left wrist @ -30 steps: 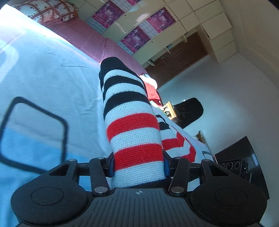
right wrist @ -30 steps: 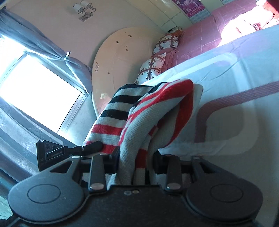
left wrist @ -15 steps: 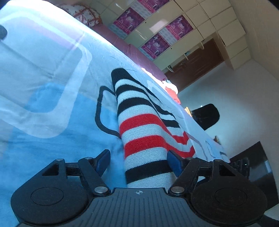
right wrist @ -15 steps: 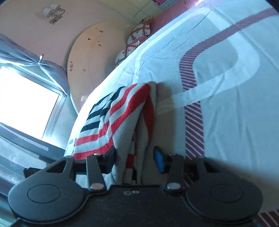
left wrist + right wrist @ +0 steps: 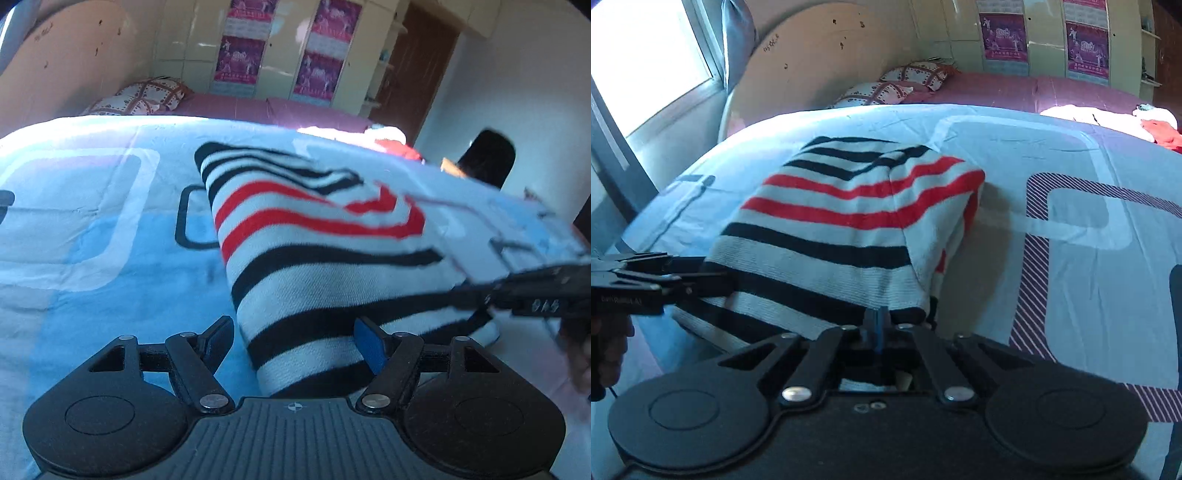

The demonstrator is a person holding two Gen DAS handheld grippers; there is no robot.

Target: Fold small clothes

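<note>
**Ana:** Left gripper (image 5: 295, 341) is sitting with its jaws spread wide, the near hem of the striped knit sweater (image 5: 314, 236) lying loose between them, nothing pinched. Are you seeing the same on your side?

**Ben:** Not quite. Right gripper (image 5: 882, 325) is showing its blue pads pressed together right at the sweater's (image 5: 849, 221) near edge. Whether any cloth is caught between them, I cannot tell.

**Ana:** So where is the task standing?

**Ben:** I'm judging it well along. The sweater is lying on the light blue patterned bedspread (image 5: 1052, 155) as a compact, layered bundle, one side doubled over with a thick folded edge showing on its right. What's looking left is a final tidy or one more fold, if any.

**Ana:** And its heading?

**Ben:** Long axis is running away from both cameras, toward the pillows (image 5: 908, 79) and the rounded headboard (image 5: 820, 62). Stripes are crossing that axis, black at the near and far ends, red in the middle.

**Ana:** Other clothes (image 5: 391, 142) are waiting farther along the bed, white and red, too blurred to name.
</note>
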